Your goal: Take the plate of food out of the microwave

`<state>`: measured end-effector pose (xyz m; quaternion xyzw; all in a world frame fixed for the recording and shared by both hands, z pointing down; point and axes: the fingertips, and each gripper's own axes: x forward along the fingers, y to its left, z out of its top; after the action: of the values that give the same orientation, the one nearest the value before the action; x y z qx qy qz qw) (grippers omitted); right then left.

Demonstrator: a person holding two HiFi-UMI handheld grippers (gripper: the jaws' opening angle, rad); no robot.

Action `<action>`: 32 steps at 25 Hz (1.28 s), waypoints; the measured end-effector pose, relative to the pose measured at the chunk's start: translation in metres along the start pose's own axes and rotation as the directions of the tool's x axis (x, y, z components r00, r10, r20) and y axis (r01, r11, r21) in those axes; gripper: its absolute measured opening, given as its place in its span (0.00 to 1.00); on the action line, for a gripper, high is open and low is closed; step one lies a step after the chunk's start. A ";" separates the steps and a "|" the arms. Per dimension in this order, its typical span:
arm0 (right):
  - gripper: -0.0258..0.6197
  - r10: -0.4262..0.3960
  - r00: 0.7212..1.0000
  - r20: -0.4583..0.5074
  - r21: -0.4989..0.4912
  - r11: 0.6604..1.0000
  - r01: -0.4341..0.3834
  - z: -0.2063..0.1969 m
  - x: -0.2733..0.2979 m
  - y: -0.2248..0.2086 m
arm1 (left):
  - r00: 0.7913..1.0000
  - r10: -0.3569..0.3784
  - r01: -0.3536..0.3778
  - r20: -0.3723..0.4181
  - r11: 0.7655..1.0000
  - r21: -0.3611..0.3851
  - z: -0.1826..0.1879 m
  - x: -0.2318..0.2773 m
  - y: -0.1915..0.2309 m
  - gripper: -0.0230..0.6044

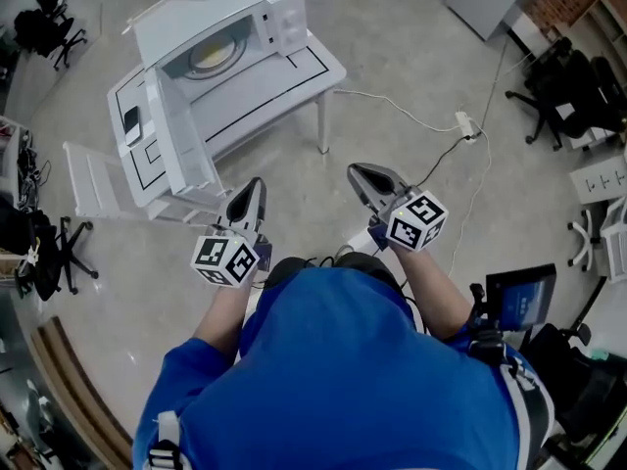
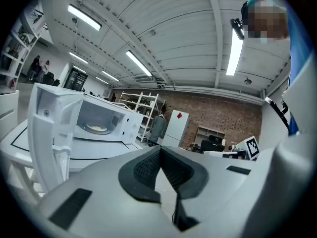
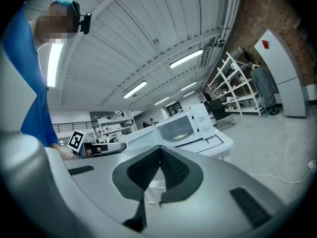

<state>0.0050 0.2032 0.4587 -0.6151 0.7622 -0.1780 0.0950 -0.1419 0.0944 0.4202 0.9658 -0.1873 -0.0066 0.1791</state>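
The white microwave (image 1: 220, 23) stands on a white table (image 1: 294, 81) ahead of me and to the left, its door (image 1: 176, 140) swung wide open toward me. Inside lies the plate of food (image 1: 211, 57), pale with yellowish food; it also shows in the left gripper view as the plate (image 2: 96, 128) and in the right gripper view as the plate (image 3: 181, 135). My left gripper (image 1: 257, 184) and right gripper (image 1: 355, 172) hover side by side over the floor, well short of the table. Both are shut and hold nothing, as the left gripper (image 2: 159, 148) and right gripper (image 3: 161, 150) show.
A dark phone (image 1: 131, 120) lies on the table's left part. A white slatted chair (image 1: 93, 179) stands left of the table. A power strip (image 1: 465, 123) with cables lies on the floor to the right. Black office chairs (image 1: 568, 86) stand far right.
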 end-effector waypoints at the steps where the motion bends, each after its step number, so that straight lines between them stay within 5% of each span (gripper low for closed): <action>1: 0.04 0.007 1.000 -0.007 0.000 1.000 -0.007 0.004 -0.001 -0.006 | 1.000 0.012 -0.012 0.004 1.000 0.002 0.000 0.006 -0.003 0.05; 13: 0.04 0.118 0.990 -0.074 -0.024 0.993 -0.120 0.027 0.040 -0.054 | 0.993 0.118 -0.118 0.010 0.993 0.004 0.005 0.067 0.000 0.05; 32: 0.04 0.227 0.927 -0.299 -0.198 0.936 -0.293 0.044 0.198 -0.098 | 0.953 0.297 -0.294 0.060 0.955 -0.047 0.025 0.144 0.120 0.05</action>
<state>0.0650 -0.0138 0.4714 -0.4846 0.8589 -0.1534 -0.0620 -0.0534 -0.0708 0.4464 0.9226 -0.3353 -0.0151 0.1899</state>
